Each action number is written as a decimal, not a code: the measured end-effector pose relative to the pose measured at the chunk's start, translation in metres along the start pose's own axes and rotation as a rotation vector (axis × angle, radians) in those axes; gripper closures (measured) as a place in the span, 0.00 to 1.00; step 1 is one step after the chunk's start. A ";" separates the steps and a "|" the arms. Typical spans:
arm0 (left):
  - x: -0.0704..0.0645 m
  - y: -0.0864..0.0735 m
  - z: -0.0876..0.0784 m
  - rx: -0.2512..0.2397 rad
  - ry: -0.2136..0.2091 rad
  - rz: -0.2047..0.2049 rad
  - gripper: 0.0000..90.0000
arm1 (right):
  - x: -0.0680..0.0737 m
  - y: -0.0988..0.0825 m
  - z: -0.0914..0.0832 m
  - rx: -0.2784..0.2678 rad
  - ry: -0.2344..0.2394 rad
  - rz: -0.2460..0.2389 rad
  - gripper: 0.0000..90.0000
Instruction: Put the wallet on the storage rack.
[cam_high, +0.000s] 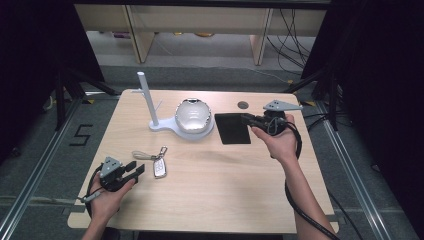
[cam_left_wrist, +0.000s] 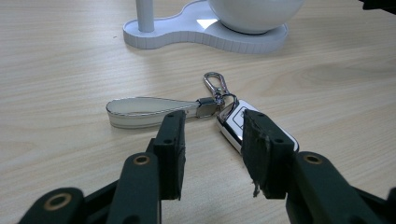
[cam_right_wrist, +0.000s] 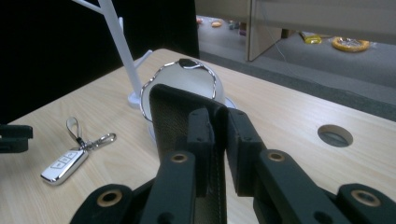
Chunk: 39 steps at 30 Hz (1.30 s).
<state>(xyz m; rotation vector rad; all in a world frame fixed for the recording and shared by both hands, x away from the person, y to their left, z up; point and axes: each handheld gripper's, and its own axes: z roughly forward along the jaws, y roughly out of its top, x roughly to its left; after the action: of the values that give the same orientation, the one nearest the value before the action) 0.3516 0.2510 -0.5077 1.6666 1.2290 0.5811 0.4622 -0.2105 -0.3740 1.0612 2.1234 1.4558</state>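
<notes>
A silver car key fob (cam_high: 159, 168) with a pale strap (cam_high: 144, 154) and a snap hook lies on the wooden table (cam_high: 215, 185) at the front left. My left gripper (cam_high: 137, 170) is just left of it, open and holding nothing. In the left gripper view the fob (cam_left_wrist: 233, 122) lies just past the jaw tips of that gripper (cam_left_wrist: 212, 158). A flat black leather-like piece (cam_high: 232, 131) is right of centre. My right gripper (cam_high: 246, 119) is shut on its far right edge. In the right gripper view the piece (cam_right_wrist: 170, 112) stands up between the closed jaws of that gripper (cam_right_wrist: 219, 122).
A white stand (cam_high: 165, 126) with an upright pole (cam_high: 147, 97) carries a shiny rounded dome (cam_high: 192, 116) at the back centre. A round cable hole (cam_high: 243, 105) sits behind the black piece. Dark frames and cables flank the table.
</notes>
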 end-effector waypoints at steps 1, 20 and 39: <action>0.000 0.000 0.000 -0.002 0.000 -0.001 0.66 | 0.001 0.002 0.001 -0.010 -0.001 -0.002 0.91; 0.000 0.000 0.000 -0.002 0.000 0.002 0.65 | 0.013 0.022 0.022 -0.077 0.039 -0.010 0.91; 0.001 0.000 -0.001 0.000 0.001 0.007 0.65 | 0.022 0.041 0.052 -0.112 0.066 -0.009 0.91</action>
<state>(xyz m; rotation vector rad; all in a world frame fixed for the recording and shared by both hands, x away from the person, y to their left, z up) 0.3515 0.2525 -0.5078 1.6715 1.2248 0.5864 0.4972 -0.1528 -0.3558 0.9740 2.0613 1.6058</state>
